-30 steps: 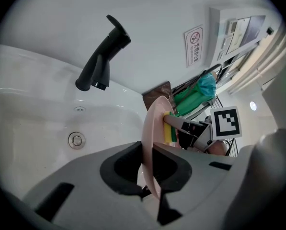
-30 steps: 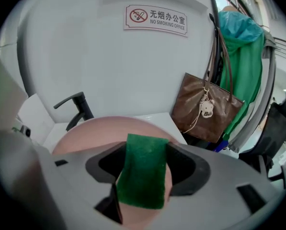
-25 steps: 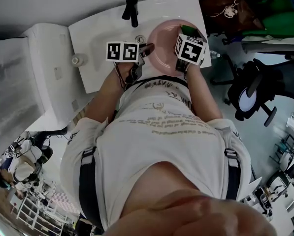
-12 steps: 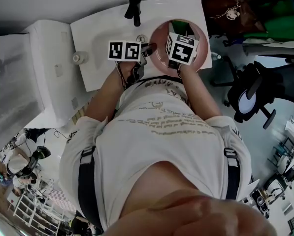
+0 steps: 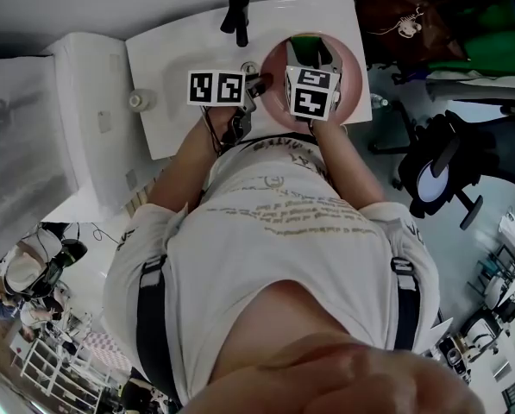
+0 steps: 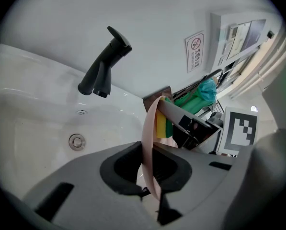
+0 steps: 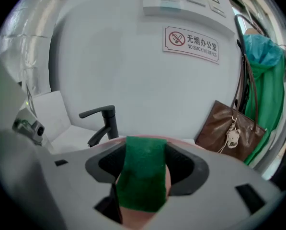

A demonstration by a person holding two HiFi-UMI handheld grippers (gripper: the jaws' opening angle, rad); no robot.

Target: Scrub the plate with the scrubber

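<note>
A pink plate (image 5: pixel 354 69) is held over the white sink (image 5: pixel 175 67). My left gripper (image 5: pixel 255 84) is shut on the plate's left rim; in the left gripper view the plate (image 6: pixel 150 147) stands edge-on between the jaws of my left gripper (image 6: pixel 151 195). My right gripper (image 5: pixel 313 54) is shut on a green and yellow scrubber (image 5: pixel 306 45) and presses it flat onto the plate's face. In the right gripper view the scrubber (image 7: pixel 143 178) fills the gap of my right gripper (image 7: pixel 142 195), with the pink plate (image 7: pixel 143 219) right behind it.
A black tap (image 5: pixel 234 17) stands at the back of the sink, and the drain (image 6: pixel 76 141) lies below it. A brown bag (image 7: pixel 229 128) and green cloth (image 7: pixel 265 95) hang on the right. An office chair (image 5: pixel 447 158) stands to the right.
My right gripper and the scrubber slid left across the plate, from its right side to its middle. The left gripper has kept its hold on the rim.
</note>
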